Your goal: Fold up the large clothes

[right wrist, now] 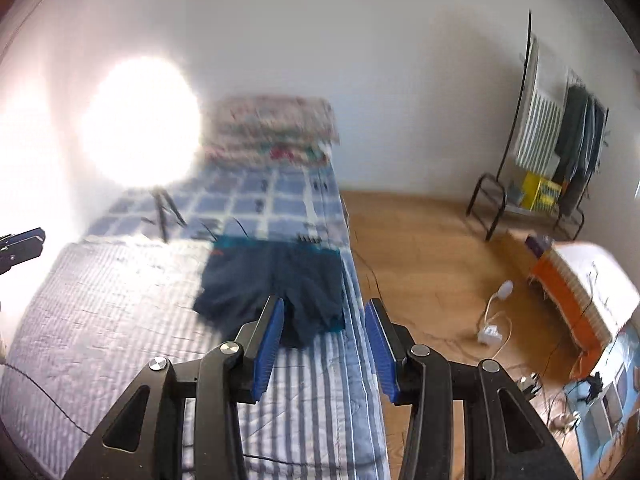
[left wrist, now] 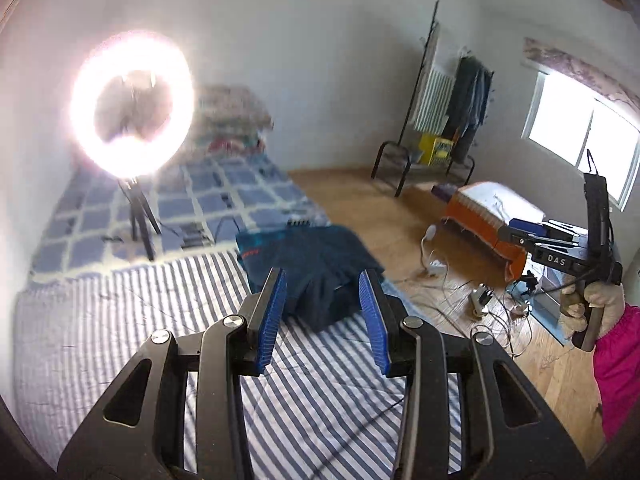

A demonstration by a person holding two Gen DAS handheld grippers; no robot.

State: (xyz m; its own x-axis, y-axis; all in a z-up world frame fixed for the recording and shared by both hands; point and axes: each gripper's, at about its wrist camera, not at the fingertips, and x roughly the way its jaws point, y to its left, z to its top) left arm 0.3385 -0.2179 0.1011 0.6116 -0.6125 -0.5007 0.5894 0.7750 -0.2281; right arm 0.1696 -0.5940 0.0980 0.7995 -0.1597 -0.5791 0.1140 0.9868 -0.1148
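Both views look down from above a bed toward a white wall, and both are softened by motion blur.

In the left wrist view, the left gripper [left wrist: 323,300] fills the lower centre, its blue-padded jaws standing apart with nothing between them. Beyond the tips, in the middle of the frame, a dark navy garment [left wrist: 308,260] lies folded on the striped bed cover [left wrist: 120,340], near the bed's right edge. A red mark on its left part is too blurred to read. A ring light [left wrist: 132,104] at upper left glares so strongly that its centre and the wall around it wash out. At the right edge, a gloved hand [left wrist: 592,304] in a pink sleeve holds the handle of the right gripper [left wrist: 532,232], seen side-on, so its jaw gap cannot be judged here.

In the right wrist view, the right gripper [right wrist: 325,322] sits low and centre, jaws apart and empty. The same garment lies mid-frame beyond its tips, with a teal band along its far edge. The light is a solid white blob at upper left. A black and blue tip of the left gripper pokes in at the left edge, mostly cut off. A clothes rack [right wrist: 560,148] stands at upper right, its hanging items indistinct.
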